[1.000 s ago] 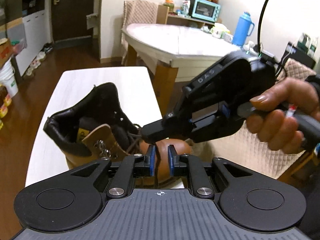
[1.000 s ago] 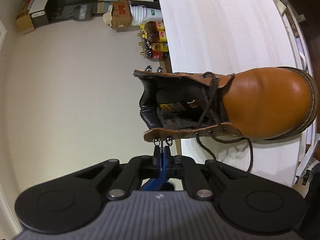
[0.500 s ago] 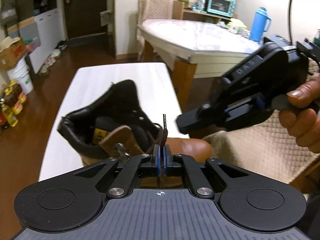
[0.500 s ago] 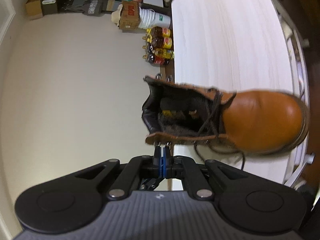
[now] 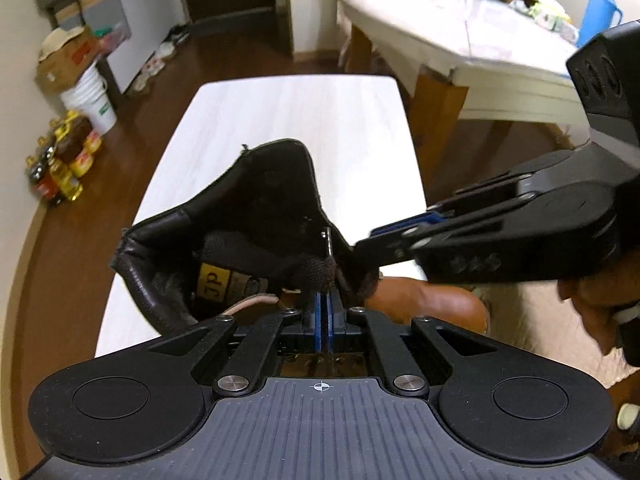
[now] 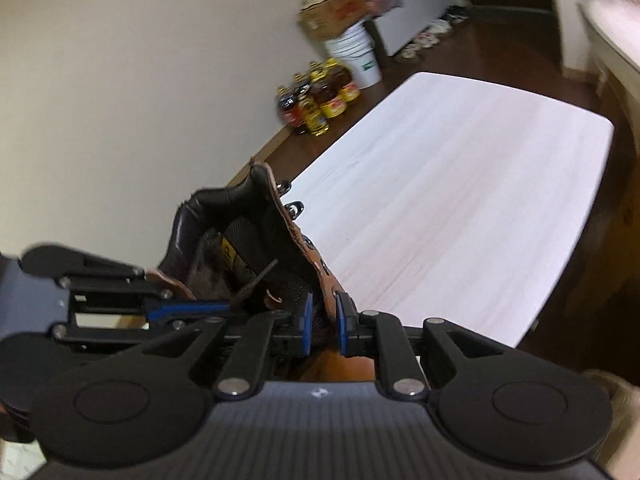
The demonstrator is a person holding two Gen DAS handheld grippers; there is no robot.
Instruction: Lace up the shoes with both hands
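Left wrist view
- Boot: the tan boot (image 5: 256, 200) stands on the white worktop (image 5: 300, 112), near its closest edge, with its dark padded collar gaping upward.
- Left claw: the left claw (image 5: 324, 312) sits just this side of the boot's tongue. Its blue pads are pinched together on the lace (image 5: 328, 240), whose stiff tip pokes up beyond them.
- Right claw: the right claw (image 5: 368, 246) comes in from the boot's right side, with its tips at the edge of the opening. From here I cannot tell how far apart they are.

Right wrist view
- Right claw: the right claw (image 6: 322, 320) is part-way apart, and its jaws have just been opening. The boot's leather eyelet flap (image 6: 304, 240) runs between the pads, which do not look to be squeezing it.
- Left claw: the left claw (image 6: 224, 308) is over the boot's opening, clamped on the lace (image 6: 256, 280).
- Hooks: the metal lace hooks (image 6: 294, 210) sit on the flap's outer face, toward the collar.

Handling
- Lace: it looks thin, limp and light, and only the tip seems stiff. It is probably best held just behind the tip so the point can be steered through an eyelet.
- Flap: it is likely stiff, springy leather that wants to swing back. The edge beside the target eyelet looks like the place to hold it.
- Boot: it looks heavy enough to stay put under gentle pulls, though a hard tug could slide it on the smooth worktop.
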